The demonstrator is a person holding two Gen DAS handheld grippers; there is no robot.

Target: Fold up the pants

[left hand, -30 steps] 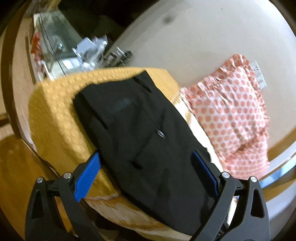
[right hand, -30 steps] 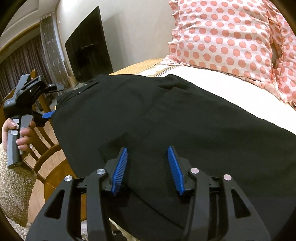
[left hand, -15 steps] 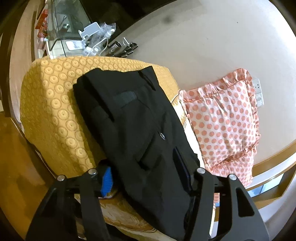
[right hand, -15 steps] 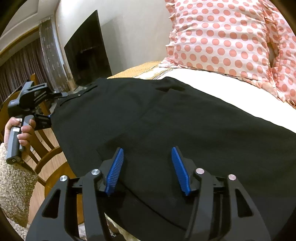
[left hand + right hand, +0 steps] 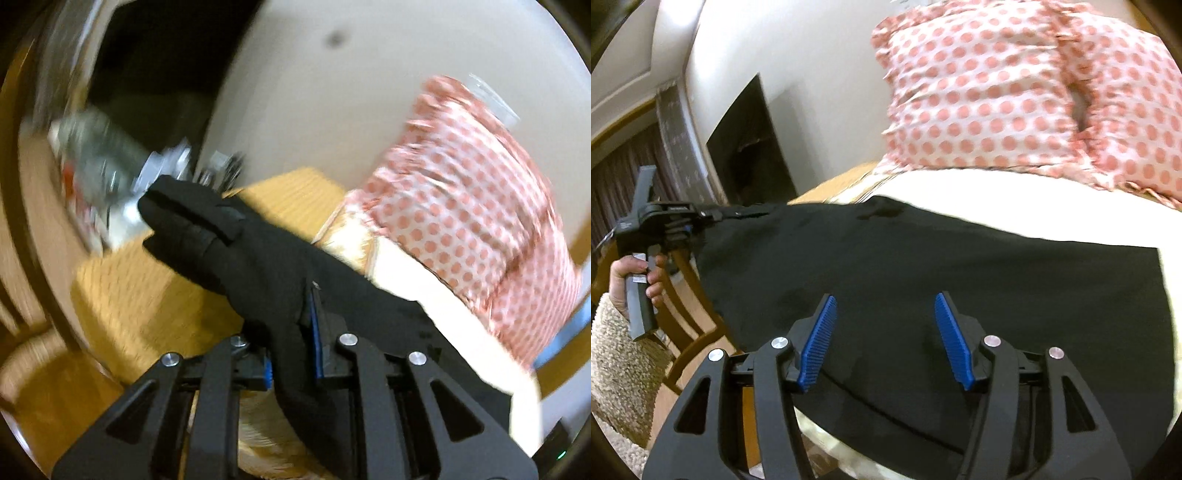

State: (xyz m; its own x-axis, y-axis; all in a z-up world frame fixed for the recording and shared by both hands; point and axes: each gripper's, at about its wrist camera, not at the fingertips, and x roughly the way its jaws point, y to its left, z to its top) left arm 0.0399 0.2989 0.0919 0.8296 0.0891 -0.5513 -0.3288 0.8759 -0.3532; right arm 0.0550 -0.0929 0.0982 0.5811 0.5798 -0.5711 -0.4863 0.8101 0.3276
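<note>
Left gripper jaws clamp the black fabric pants, lifting one end off the bed's edge; right gripper jaws open; folding barely begun

Pants matt black cloth; pillow dotted cloth; gripper fingers ribbed blue, probably plastic.

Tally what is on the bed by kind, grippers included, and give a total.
Black pants: 1
Polka-dot pillows and: 2
Grippers: 2, the left gripper shut on the pants and the right gripper open above them
Total: 5
</note>
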